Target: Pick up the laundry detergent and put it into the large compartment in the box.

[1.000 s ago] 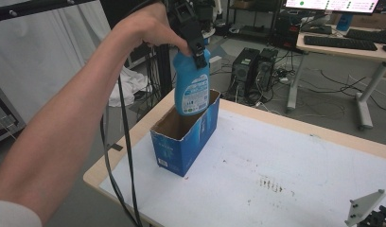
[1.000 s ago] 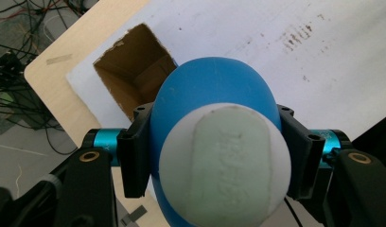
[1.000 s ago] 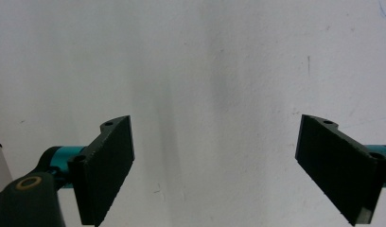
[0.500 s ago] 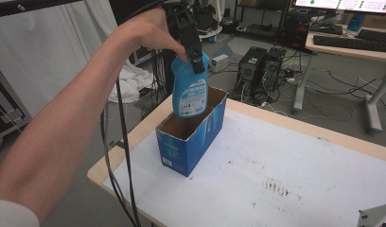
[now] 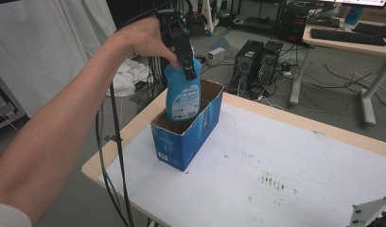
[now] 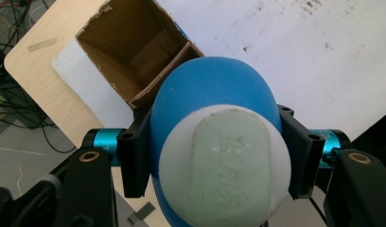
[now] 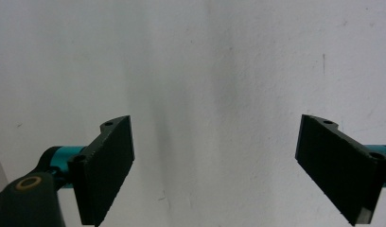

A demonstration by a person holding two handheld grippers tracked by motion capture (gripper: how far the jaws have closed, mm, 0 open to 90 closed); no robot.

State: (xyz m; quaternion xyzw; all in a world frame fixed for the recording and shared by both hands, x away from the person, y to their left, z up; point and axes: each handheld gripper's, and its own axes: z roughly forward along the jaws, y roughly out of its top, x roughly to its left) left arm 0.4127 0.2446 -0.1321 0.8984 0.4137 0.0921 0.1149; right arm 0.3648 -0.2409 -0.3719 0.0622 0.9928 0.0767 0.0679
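The bottle (image 5: 183, 97) hung upright with its base just inside the near end of the box (image 5: 186, 137), toward seven o'clock on the table (image 5: 295, 156); the left gripper (image 5: 185, 59) was clamped on its neck, pads either side of the cap (image 6: 226, 163); the right gripper (image 7: 214, 165) stood wide open and empty at five o'clock. To do it well, I judged, keep the bottle vertical, clear of the cardboard divider (image 6: 160, 71), and release only once it rested on the bottom.
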